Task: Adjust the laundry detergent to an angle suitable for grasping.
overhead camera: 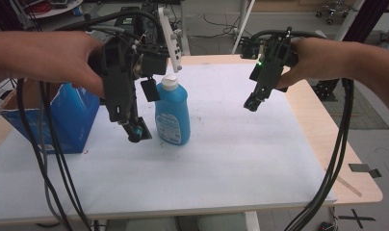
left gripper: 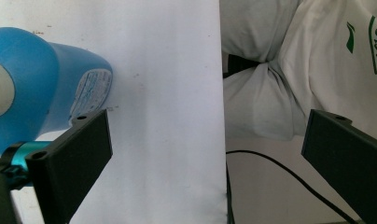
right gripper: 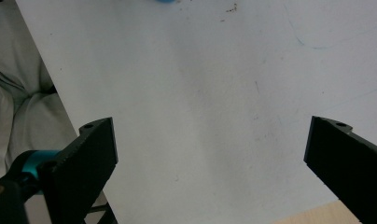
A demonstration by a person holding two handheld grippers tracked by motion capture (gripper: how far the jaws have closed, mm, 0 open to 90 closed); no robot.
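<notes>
My high view looks forward and down over the table [overhead camera: 231, 159]; both gripper views look closely down onto its white sheet [right gripper: 200, 93].

Even, soft overhead light; the white sheet-covered counter [overhead camera: 231, 159] reads bright, almost washed out in both gripper views. Shadows are faint. The high view is slightly soft, forearms blurred at 9 and 3 o'clock. The blue plastic bottle [left gripper: 42, 88] looms defocused.

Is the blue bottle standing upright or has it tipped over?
Upright. In the high view the blue bottle stands on its base on the white table cover, white cap on top, beside the left gripper.
</notes>
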